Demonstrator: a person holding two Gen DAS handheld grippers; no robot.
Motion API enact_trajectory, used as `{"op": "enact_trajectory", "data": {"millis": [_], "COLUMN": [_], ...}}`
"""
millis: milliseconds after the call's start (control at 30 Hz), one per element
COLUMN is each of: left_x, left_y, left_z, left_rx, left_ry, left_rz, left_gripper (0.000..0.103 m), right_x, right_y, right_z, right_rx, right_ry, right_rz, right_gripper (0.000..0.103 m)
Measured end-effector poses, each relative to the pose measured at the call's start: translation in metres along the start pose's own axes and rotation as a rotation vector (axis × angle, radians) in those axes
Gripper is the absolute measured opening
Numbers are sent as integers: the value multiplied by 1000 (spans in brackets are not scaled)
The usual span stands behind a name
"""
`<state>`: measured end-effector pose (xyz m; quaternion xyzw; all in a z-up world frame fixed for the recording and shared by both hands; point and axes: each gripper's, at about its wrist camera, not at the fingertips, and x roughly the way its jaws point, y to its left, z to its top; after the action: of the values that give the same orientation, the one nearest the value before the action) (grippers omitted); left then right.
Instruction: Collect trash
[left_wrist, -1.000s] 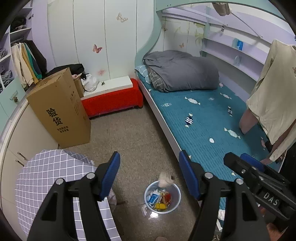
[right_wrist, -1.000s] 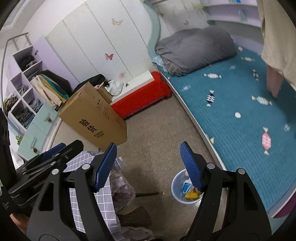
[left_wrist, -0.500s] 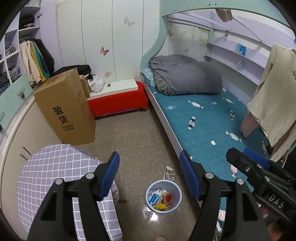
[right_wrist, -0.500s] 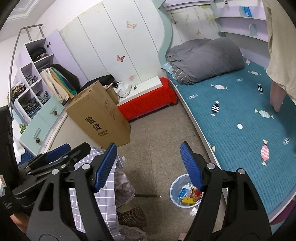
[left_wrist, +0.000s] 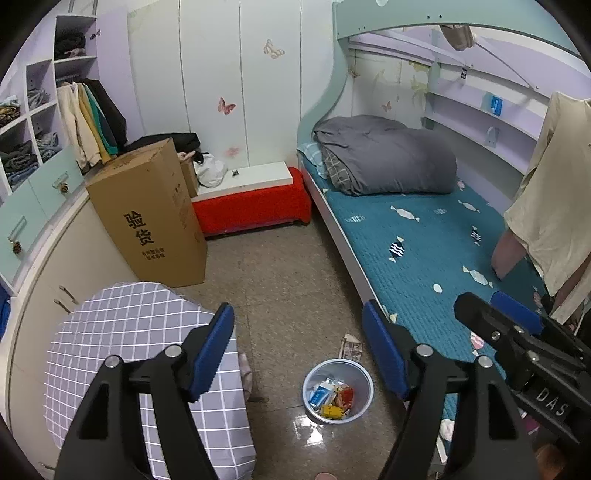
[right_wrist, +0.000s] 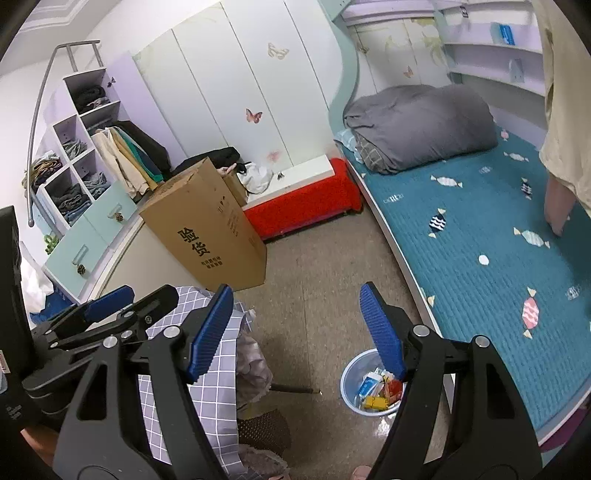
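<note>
Small blue bin (left_wrist: 337, 390) down on the floor (left_wrist: 280, 280), loaded with colourful wrappers, sitting low between the blue pads of the left claw (left_wrist: 298, 354) but well below them, not touched. Crumpled paper scrap (left_wrist: 350, 346) lying on the floor just behind the bin, right next to the bed (left_wrist: 436, 236) edge, still outside the bin. Left claw spreading its jaws right now, nothing between them. Right claw (right_wrist: 297, 332) released too, gaping wide and empty, with the bin peeking out under its right pad.

Further out: chair with a grey checked cover (left_wrist: 140, 354) just left of the bin, tall cardboard box (left_wrist: 151, 218) behind that, red bench (left_wrist: 255, 206) against the wardrobe. Grey duvet (left_wrist: 388, 158) bundled at the head of the bed. Open floor between claws and scrap.
</note>
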<state>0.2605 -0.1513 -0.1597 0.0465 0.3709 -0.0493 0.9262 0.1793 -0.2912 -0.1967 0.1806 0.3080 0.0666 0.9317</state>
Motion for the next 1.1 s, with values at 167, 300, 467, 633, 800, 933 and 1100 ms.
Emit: {"op": "enact_trajectory", "data": {"millis": [167,300,467,633,800,933,1100], "left_x": [-20,-41,-73,-108,-145,-172,-203], "left_y": [5,16,29,53,80,96,113], "left_z": [-2,-8,-24,-50,-76,-94,-113], "left_rx": [-4,-16,0,14,31,48,59], "left_ry": [-27,-49,-82,-94,-112,-138,-168], "left_rz": [8,8,12,13,1,0,-18], "left_gripper": [74,76,80,82,82,82,82], "right_x": [-15,-33,-64,-96,-127,-150,-172], "right_y": [20,36,60,86,117,138,159], "right_z": [-3,-8,-26,-54,-84,-104,-123], "right_rx": [-54,-83,-112,-98,-85,-80,-74], "right_ry": [-41,-77,-121,-163,-191,-217,-245], "right_rz": [-9,-18,-39,-65,-88,-105,-116], "right_gripper": [71,72,72,75,76,77,78]}}
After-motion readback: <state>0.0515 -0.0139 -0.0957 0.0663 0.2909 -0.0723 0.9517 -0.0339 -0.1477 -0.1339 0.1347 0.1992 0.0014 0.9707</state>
